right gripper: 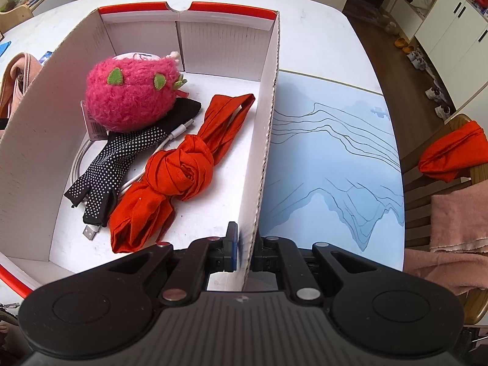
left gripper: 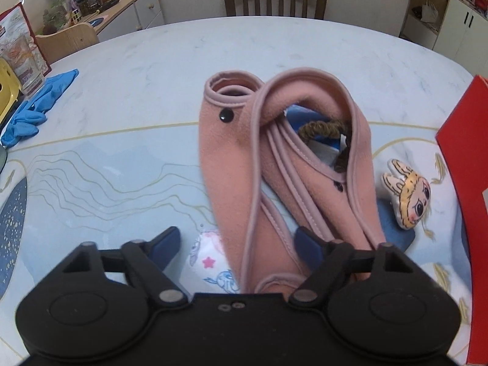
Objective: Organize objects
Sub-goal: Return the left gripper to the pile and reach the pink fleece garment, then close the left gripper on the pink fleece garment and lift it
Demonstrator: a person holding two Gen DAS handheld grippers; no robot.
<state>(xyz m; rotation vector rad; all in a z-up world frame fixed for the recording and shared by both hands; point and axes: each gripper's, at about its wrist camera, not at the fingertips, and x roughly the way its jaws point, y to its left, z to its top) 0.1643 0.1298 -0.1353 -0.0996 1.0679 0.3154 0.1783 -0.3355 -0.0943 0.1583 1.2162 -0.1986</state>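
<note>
The left tool (left gripper: 241, 244) is held open astride the pink fleece garment (left gripper: 274, 164), which is spread mid-desk (left gripper: 137, 70). The right tool (right gripper: 244, 250) is clamped on the cardboard box (right gripper: 268, 122) wall, toward the desk's right edge.

Left gripper (left gripper: 241, 244): being held pitched steeply downward, jaws standing apart. Right gripper (right gripper: 244, 251): being held steeply downward, jaws being kept clamped together.
</note>
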